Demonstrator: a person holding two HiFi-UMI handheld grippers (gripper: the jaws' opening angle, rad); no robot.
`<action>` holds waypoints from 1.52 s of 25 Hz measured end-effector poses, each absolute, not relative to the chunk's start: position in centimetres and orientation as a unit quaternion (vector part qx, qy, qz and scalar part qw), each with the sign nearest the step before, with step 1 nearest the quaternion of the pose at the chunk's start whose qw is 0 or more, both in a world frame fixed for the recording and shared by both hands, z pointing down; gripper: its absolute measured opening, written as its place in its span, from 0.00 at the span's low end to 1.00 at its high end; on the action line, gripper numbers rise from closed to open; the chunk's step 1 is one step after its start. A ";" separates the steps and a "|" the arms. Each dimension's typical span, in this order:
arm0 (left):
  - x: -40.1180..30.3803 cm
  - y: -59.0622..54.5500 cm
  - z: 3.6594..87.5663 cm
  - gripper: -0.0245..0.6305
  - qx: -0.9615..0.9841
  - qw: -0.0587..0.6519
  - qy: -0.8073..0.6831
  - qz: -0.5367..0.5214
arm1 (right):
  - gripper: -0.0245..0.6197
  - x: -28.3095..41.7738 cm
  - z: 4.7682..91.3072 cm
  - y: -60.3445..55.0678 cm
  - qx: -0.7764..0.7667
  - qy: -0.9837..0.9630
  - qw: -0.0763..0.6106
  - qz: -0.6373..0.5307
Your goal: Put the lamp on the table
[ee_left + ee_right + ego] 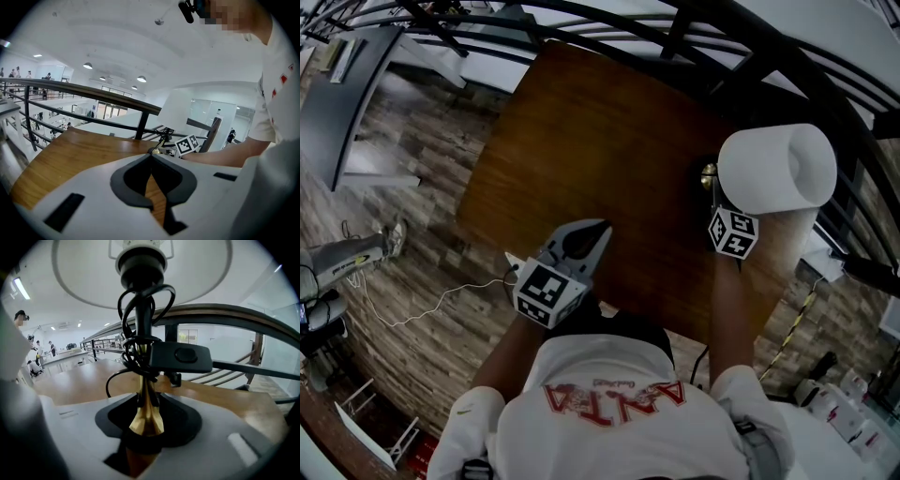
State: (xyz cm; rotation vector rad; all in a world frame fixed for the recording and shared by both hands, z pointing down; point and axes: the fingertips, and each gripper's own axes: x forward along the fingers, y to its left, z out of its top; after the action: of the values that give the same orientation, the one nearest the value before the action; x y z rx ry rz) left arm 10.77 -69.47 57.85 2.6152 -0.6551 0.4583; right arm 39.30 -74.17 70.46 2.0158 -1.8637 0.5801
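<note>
The lamp (776, 169) stands upright near the right far edge of the table (581, 141), its brass stem vertical between the jaws of the right tongs (150, 399), which gape wide without pinching it; they likely pull straight back next. The left tongs (151, 157), closed and empty, sit well apart

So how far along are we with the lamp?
Done, apparently: the lamp stands upright on the table, near its edge. In hand: the right gripper has jaws apart around the brass stem, not pressing. The left gripper is shut, empty. Remaining: pull the right gripper clear.
</note>
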 end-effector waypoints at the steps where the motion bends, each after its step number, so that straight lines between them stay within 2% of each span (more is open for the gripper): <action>1: 10.8 -69.2 57.8 0.05 0.937 0.201 -0.233 0.163 | 0.23 39.3 70.7 -73.1 0.709 -0.653 0.166 0.209; 9: 12.2 -69.5 54.4 0.05 0.955 0.172 -0.198 0.139 | 0.20 37.9 67.9 -65.6 0.726 -0.630 0.144 0.236; 13: 13.0 -69.6 52.6 0.05 0.959 0.158 -0.198 0.130 | 0.07 36.5 64.8 -63.6 0.725 -0.636 0.115 0.236; 15: 13.6 -69.2 51.8 0.05 0.959 0.151 -0.203 0.126 | 0.05 35.8 63.1 -62.4 0.718 -0.649 0.112 0.225; 38: 18.5 -56.7 44.0 0.05 0.967 0.073 -0.234 0.073 | 0.04 35.6 43.9 -50.1 0.655 -0.748 0.043 0.098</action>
State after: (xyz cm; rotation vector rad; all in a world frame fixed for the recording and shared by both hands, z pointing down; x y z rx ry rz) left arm 18.55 -56.68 43.98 2.9032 -0.7033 0.2178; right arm 35.64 -50.05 43.88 2.0035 -2.2867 0.3001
